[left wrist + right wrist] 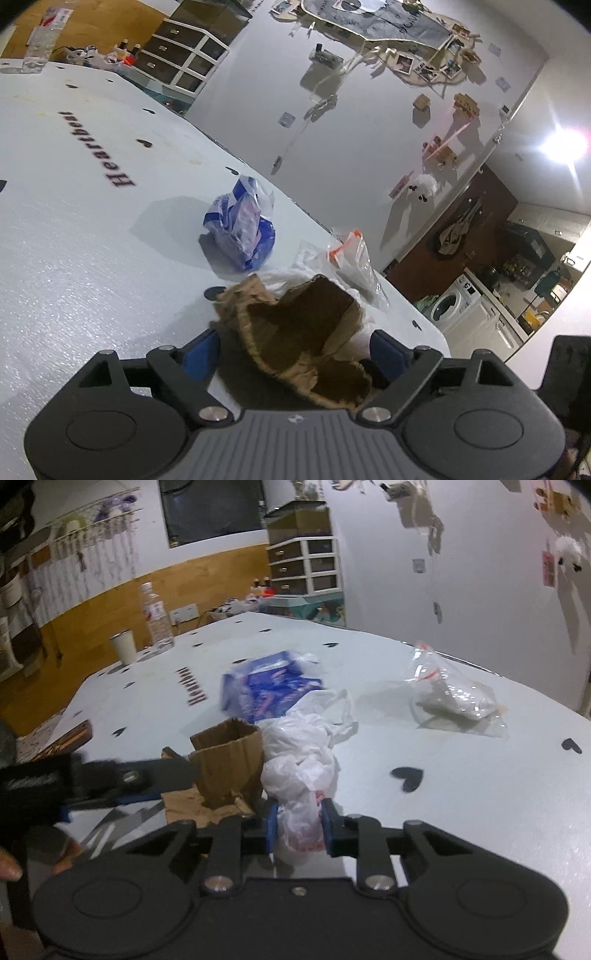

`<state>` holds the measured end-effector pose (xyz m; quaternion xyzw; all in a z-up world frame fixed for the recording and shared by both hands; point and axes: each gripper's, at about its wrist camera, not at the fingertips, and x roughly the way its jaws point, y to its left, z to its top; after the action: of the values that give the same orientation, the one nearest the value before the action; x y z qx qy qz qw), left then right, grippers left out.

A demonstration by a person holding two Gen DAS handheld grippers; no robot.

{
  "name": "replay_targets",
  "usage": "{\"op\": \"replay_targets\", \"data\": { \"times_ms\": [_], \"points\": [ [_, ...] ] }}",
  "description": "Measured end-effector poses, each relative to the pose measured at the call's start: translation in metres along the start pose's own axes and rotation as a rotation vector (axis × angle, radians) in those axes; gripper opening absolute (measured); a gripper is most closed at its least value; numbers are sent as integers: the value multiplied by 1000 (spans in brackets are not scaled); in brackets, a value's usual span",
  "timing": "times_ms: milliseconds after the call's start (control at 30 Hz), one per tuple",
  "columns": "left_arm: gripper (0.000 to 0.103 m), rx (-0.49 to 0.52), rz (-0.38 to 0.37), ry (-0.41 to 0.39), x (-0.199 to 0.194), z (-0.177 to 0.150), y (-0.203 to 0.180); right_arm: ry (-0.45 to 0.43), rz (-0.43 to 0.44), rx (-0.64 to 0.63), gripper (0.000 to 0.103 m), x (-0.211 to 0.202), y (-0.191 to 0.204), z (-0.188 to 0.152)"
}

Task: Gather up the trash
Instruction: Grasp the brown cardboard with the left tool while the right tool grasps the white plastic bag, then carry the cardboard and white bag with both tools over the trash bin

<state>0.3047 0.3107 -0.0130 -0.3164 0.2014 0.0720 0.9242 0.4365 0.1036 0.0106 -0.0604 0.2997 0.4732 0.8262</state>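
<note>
Right wrist view: table (461, 775) fills mid-frame, trash clustered centre, likely gathered for pickup. Blue wrapper (271, 690) above. Cardboard (295, 325) lower centre, loose between wide left gripper (295, 350) jaws. White bag (299, 775) pinched by narrow right gripper (298, 829).

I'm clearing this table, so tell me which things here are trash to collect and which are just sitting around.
Trash to collect:
white bag, pinched in the right gripper
torn cardboard, between the open left gripper's fingers
blue wrapper
clear bag

Just lying about:
water bottle
white cup
drawer unit
</note>
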Motion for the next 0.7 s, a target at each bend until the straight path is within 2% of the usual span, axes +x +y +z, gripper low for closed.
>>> {"op": "replay_targets", "data": {
  "times_ms": [400, 500, 700],
  "points": [
    [89, 28, 17, -5, 1, -5, -6, -13, 64, -78, 21, -23, 45, -22],
    [81, 25, 25, -4, 1, -6, -6, -9, 46, -78, 20, -26, 48, -24],
    [74, 58, 41, 7, 0, -11, -16, -14, -10, -43, 19, -34, 37, -28]
  ]
}}
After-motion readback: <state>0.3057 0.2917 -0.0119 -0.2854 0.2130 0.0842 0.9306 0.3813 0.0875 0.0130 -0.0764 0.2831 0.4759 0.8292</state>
